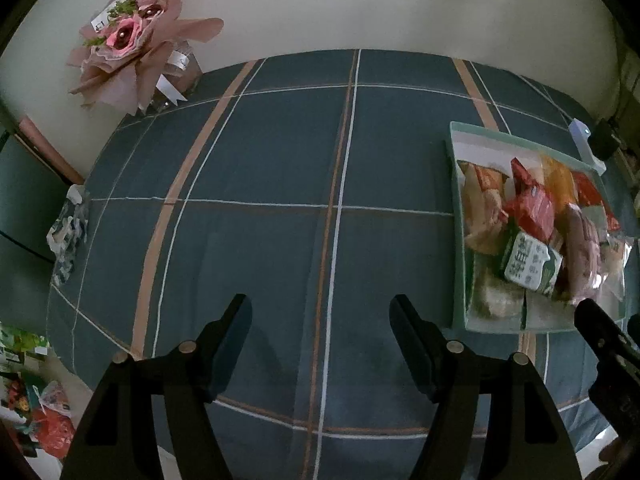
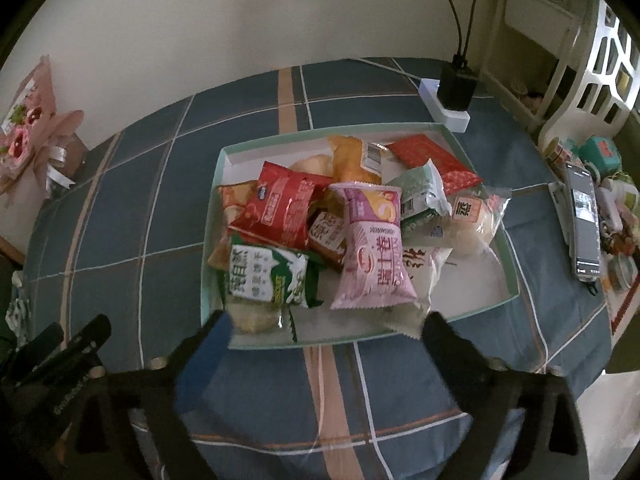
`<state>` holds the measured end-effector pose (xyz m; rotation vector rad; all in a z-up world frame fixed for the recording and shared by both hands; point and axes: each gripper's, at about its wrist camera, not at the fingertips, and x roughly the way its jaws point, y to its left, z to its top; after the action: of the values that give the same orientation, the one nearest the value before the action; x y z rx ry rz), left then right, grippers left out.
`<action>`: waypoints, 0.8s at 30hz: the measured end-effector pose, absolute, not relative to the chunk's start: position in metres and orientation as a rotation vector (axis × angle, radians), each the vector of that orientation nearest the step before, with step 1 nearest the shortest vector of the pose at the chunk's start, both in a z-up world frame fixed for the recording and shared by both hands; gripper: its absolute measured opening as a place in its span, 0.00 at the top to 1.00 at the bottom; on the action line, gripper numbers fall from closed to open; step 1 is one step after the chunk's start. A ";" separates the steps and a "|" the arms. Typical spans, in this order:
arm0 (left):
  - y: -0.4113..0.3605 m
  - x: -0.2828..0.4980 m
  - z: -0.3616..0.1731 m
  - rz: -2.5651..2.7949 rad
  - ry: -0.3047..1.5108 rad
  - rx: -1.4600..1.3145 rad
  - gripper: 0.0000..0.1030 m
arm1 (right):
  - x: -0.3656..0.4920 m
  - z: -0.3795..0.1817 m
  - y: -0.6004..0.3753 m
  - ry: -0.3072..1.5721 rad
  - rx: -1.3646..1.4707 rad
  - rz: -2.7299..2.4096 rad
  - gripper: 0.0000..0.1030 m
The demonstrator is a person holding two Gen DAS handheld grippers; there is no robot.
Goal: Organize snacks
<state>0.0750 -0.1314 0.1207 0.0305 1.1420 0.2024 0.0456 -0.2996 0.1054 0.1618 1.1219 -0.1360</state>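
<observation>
While my right gripper [image 2: 324, 328] hangs over the near edge of the table [image 2: 132, 216], its jaws stand wide apart with nothing between them; my left gripper [image 1: 320, 320] is also parted and empty, over bare checked cloth near the table's middle. My snacks sit piled in a shallow green-rimmed box [image 2: 480, 160] toward the table's right side, its long axis running roughly along the near edge. Inside it, a pink wafer-roll packet [image 2: 374, 248] lies lengthwise, one end toward me and the other toward the far wall. Left of it lies a green and white packet [image 2: 268, 276], behind that a red packet [image 2: 284, 204]. A clear-wrapped bun [image 2: 472, 220] rests at the box's right side, a flat red sachet [image 2: 432, 156] at its far right corner. Beyond the box's far right corner a white power strip [image 2: 448, 114] lies on the cloth
</observation>
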 end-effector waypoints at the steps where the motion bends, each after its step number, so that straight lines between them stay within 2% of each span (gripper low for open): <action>1: -0.131 0.073 0.121 0.202 1.140 0.030 0.30 | 0.043 0.106 -0.299 1.117 0.160 -0.136 0.00; 24: -0.121 0.058 0.128 0.159 1.130 -0.022 0.30 | 0.028 0.101 -0.295 1.138 0.150 -0.129 0.00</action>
<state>0.0580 -0.1206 0.1276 -0.0223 1.1303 0.1586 0.0282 -0.2946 0.1012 0.1500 1.1381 -0.1294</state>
